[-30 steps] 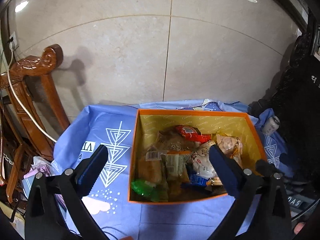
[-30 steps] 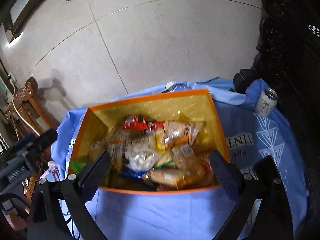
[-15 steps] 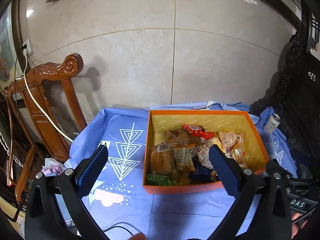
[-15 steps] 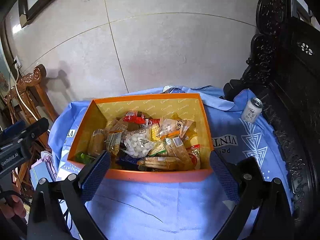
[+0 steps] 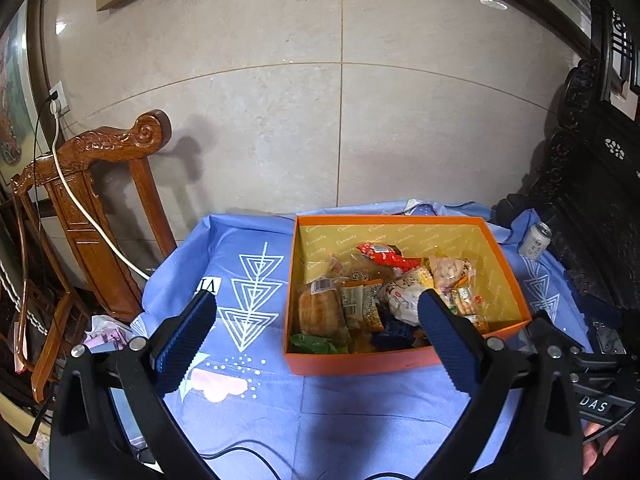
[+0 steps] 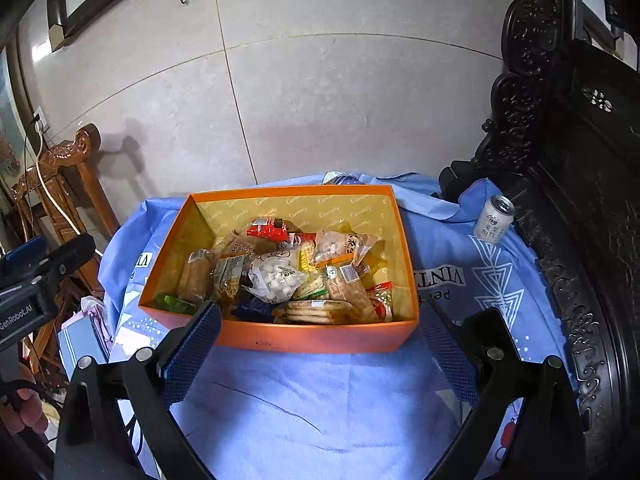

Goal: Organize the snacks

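Note:
An orange box point(image 5: 400, 362) point(image 6: 320, 338) with a yellow lining stands on a blue cloth and holds several wrapped snacks, among them a red packet point(image 6: 268, 229), a bag of white balls point(image 6: 276, 276) and a bread pack point(image 5: 320, 314). My left gripper point(image 5: 316, 336) is open and empty, held above the cloth in front of the box's left side. My right gripper point(image 6: 320, 340) is open and empty, held back from the box's near wall.
A white drink can point(image 6: 494, 219) point(image 5: 534, 240) stands on the cloth right of the box. A carved wooden chair point(image 5: 100, 200) with a white cable is at the left. Dark carved furniture point(image 6: 580, 200) lines the right. A tiled wall is behind.
Both grippers have pulled back and up from the box, so it looks smaller and more wall shows. Both stay open and empty.

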`<state>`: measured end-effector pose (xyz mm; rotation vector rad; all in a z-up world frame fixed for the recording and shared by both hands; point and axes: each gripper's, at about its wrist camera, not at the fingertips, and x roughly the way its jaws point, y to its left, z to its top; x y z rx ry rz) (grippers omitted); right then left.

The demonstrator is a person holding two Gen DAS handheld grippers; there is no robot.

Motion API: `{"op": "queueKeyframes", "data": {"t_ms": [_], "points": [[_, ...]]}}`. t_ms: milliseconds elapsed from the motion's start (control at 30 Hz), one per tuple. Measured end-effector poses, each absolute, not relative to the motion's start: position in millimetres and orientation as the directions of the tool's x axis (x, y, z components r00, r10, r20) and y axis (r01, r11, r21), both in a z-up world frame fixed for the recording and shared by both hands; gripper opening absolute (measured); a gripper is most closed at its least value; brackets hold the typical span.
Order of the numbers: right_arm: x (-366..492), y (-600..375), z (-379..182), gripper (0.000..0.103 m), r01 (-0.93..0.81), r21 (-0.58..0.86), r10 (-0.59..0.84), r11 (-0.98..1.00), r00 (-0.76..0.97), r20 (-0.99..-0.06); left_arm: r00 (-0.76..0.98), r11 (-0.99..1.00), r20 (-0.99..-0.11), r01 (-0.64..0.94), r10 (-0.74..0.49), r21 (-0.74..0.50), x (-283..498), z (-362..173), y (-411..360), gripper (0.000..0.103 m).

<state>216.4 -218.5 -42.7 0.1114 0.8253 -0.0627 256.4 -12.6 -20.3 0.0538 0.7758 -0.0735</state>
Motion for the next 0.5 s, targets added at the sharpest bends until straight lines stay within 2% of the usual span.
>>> {"op": "queueKeyframes", "data": {"t_ms": [167,500], "points": [[213.7,-217.7,-42.2,0.100,0.102,0.072,-0.017,0.992,0.680,-0.733,0.720,0.997,-0.694,0.064,-0.022,0.034,254.1,-19.9,-11.6,0.099],[212.7,-217.3,-42.2,0.100,0.101,0.076,-0.013,0.992,0.680,-0.733,0.707,0.997,-0.705,0.076,-0.050,0.006,254.0,-21.1,-9.8,0.099]]}}
